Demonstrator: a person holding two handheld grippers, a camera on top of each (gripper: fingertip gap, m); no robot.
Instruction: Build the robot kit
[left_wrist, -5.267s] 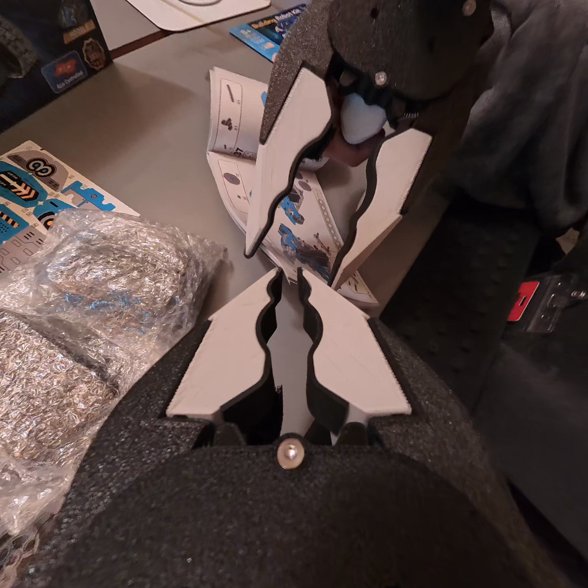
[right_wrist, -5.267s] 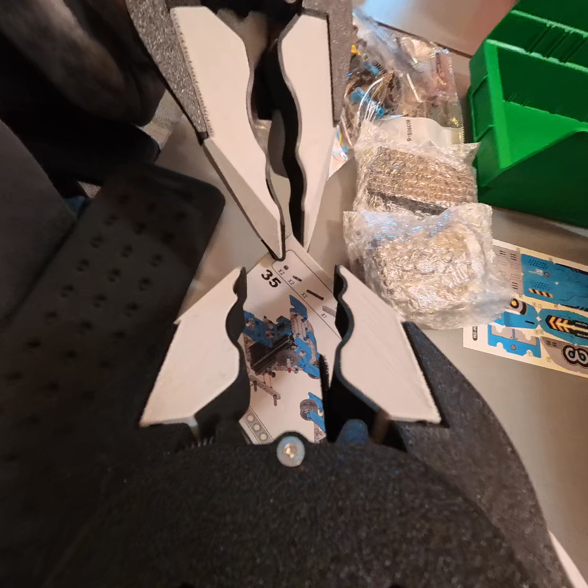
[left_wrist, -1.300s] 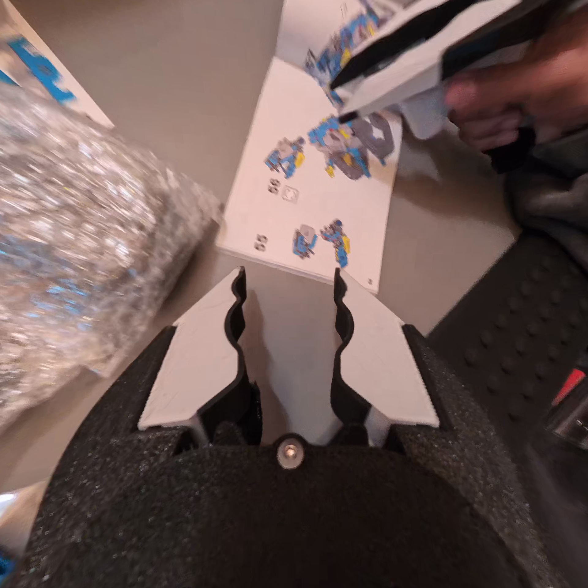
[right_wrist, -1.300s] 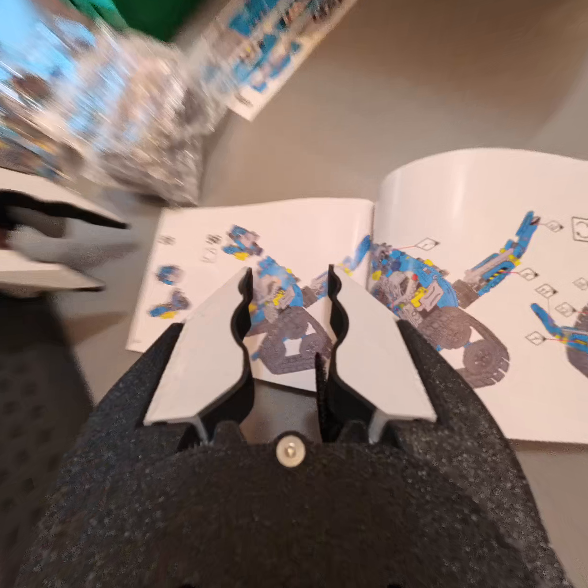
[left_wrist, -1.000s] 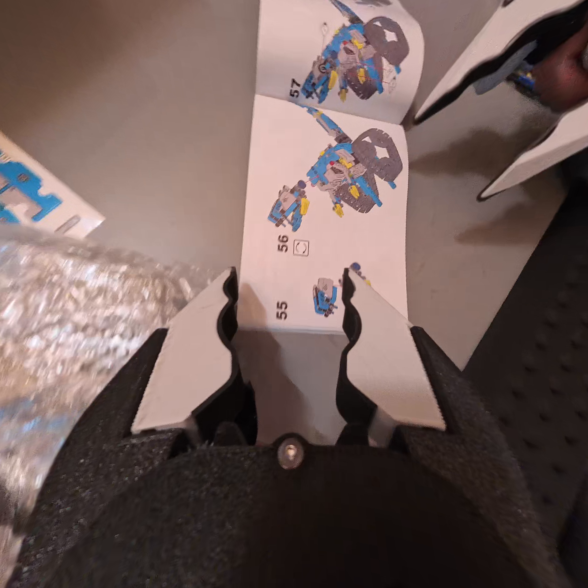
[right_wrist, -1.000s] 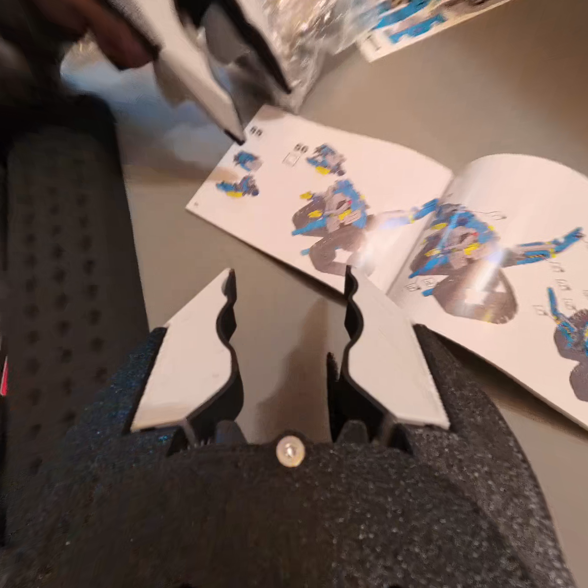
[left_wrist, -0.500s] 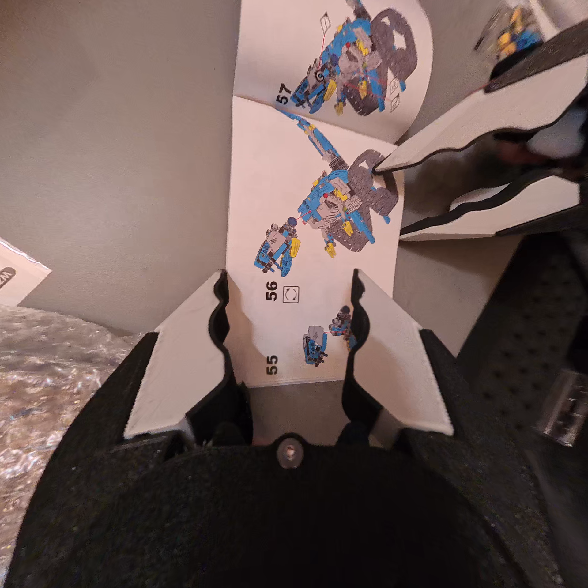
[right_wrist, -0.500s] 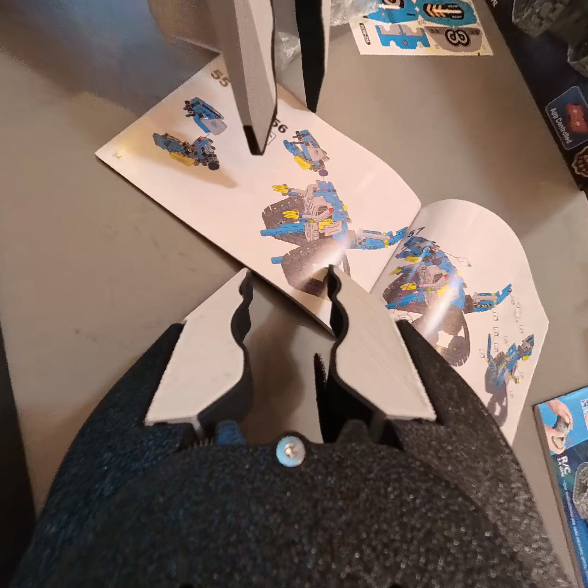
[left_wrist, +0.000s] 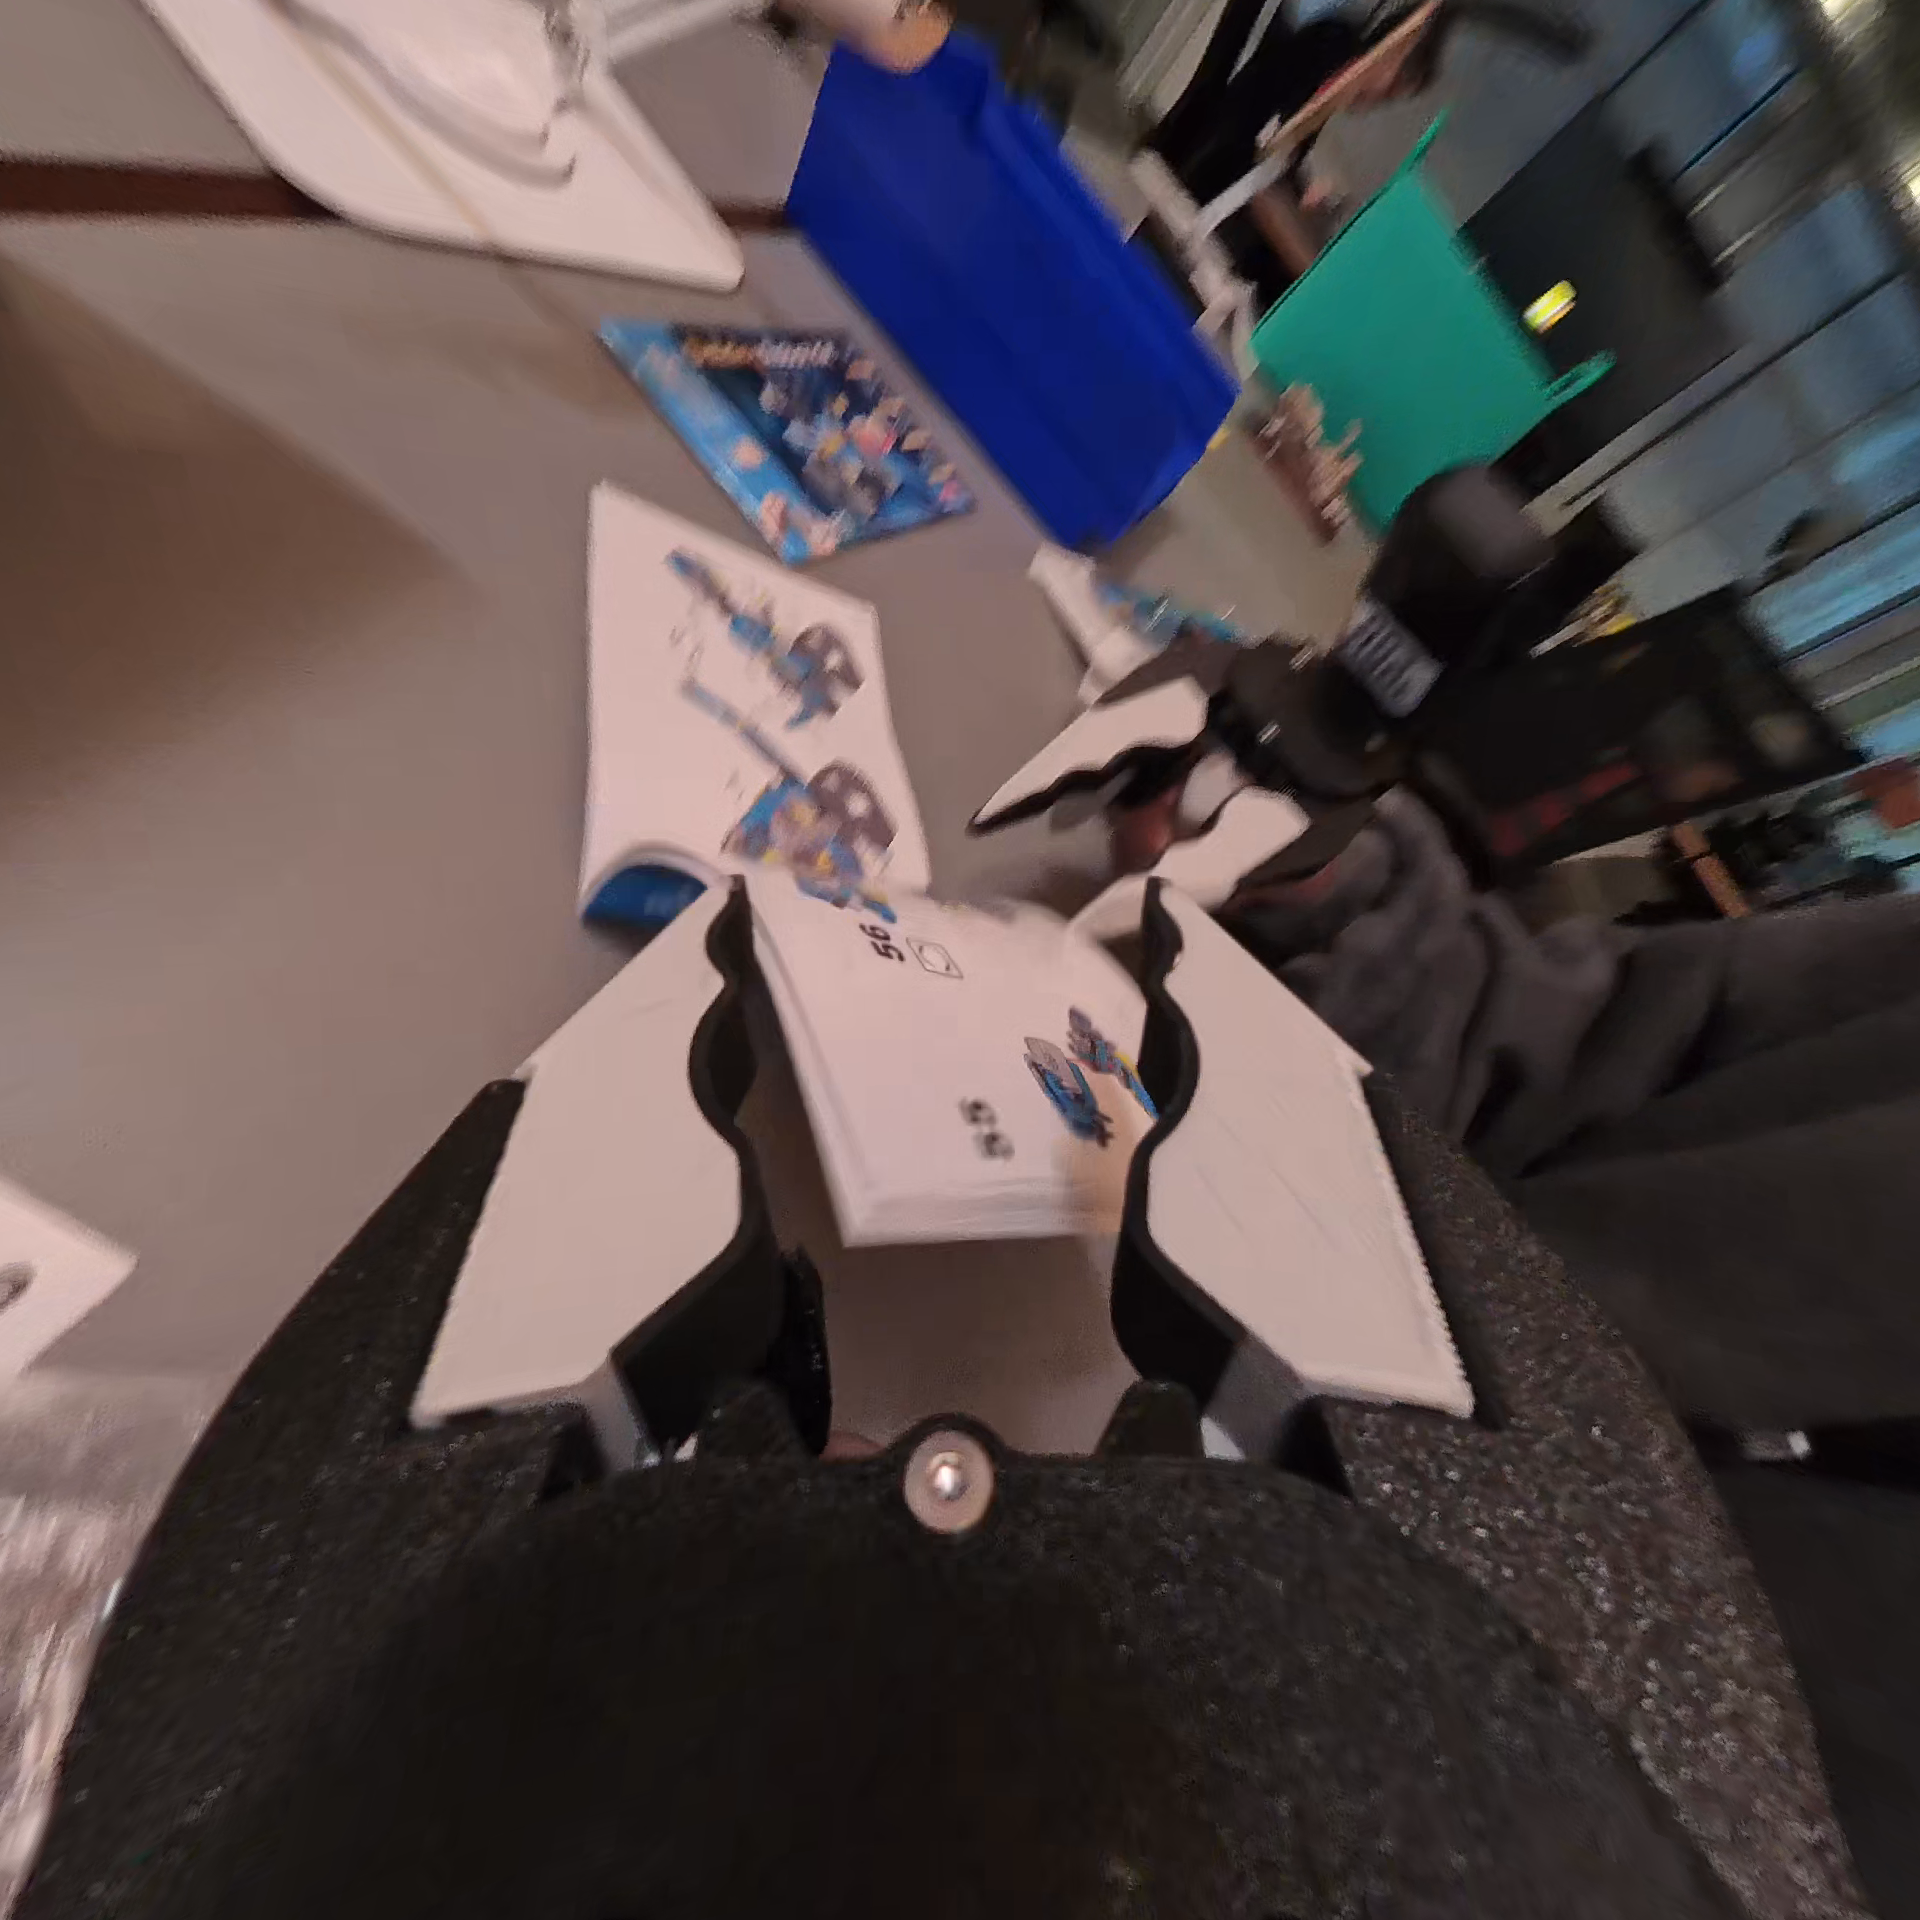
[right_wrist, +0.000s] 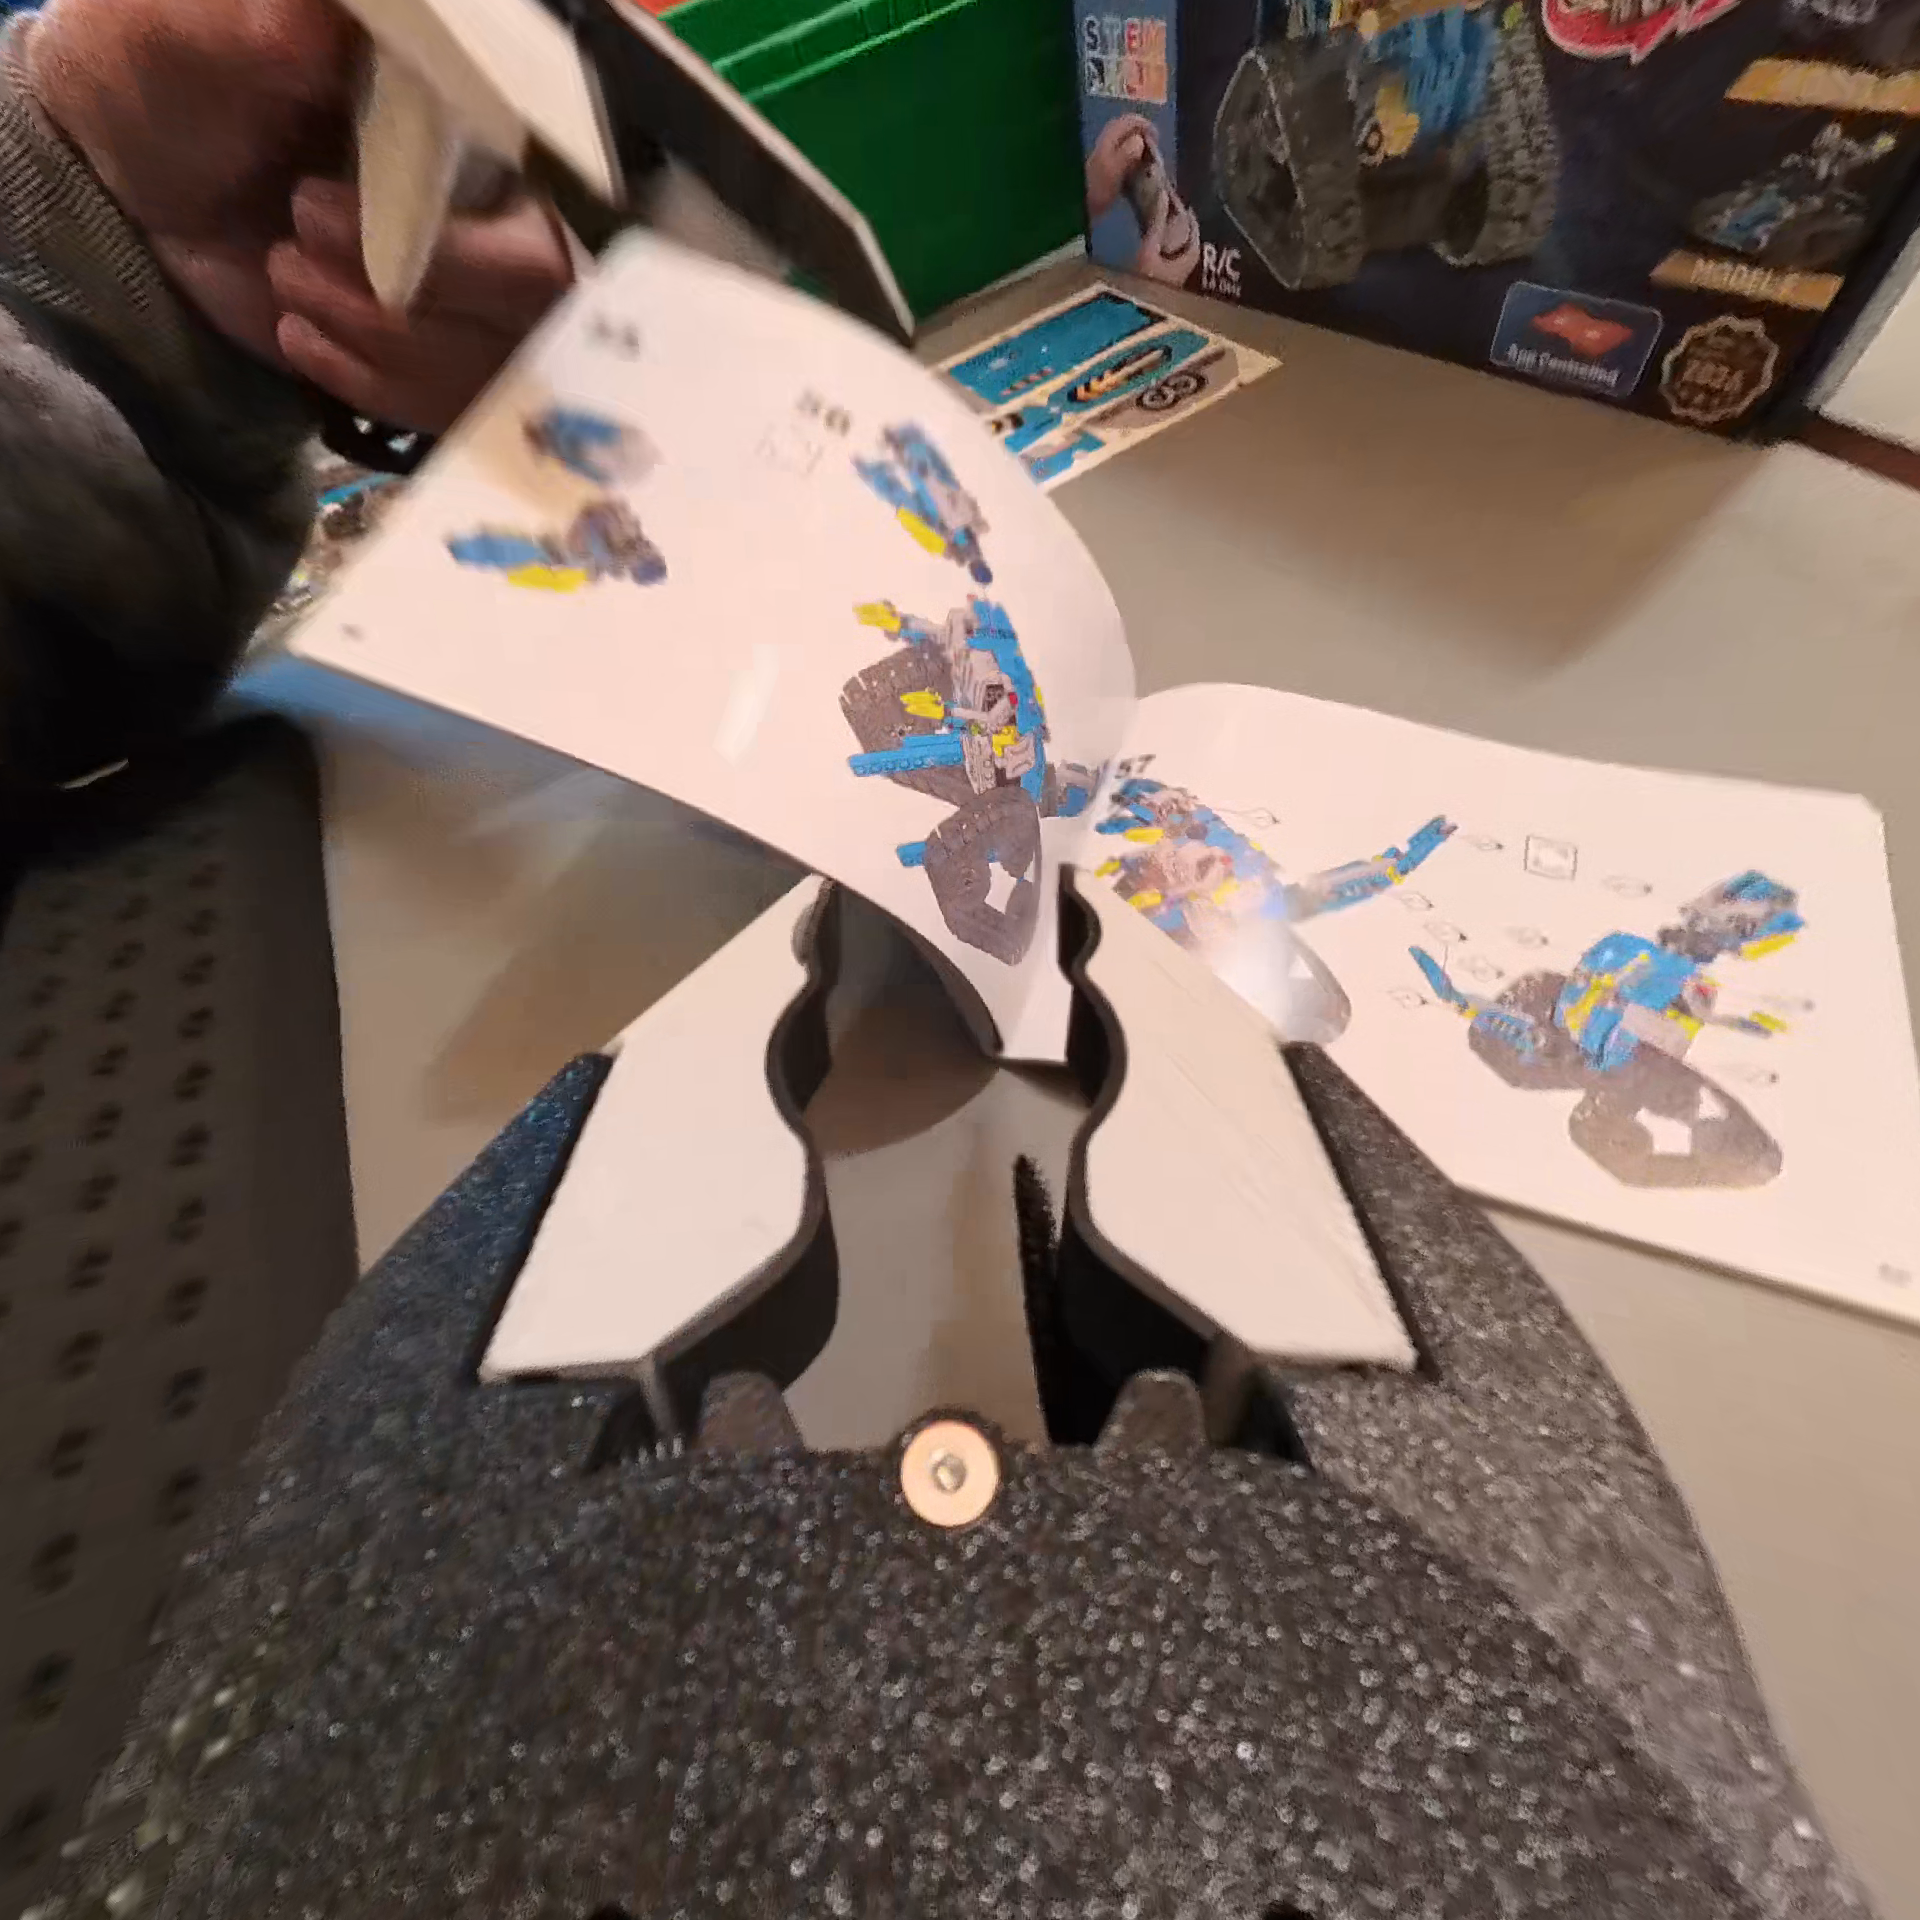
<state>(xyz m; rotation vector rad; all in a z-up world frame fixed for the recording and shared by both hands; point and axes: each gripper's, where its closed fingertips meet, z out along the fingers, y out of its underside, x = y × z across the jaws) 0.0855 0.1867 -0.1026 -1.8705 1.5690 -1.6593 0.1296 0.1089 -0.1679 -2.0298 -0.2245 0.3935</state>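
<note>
Below, left gripper (left_wrist: 940, 914), jaws wide apart, straddles a lifted booklet (left_wrist: 935, 1081) leaf w/o gripping; motion blur hides contact. Right gripper (right_wrist: 945, 894), jaws moderately apart, empty, tips at the booklet's spine on the table (right_wrist: 1455, 540). Printed toy box (right_wrist: 1507, 177) behind, cut off at top.

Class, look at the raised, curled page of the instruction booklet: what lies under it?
Under the lifted page you see bare grey table and its shadow. The spine area is hidden behind the right gripper.
</note>
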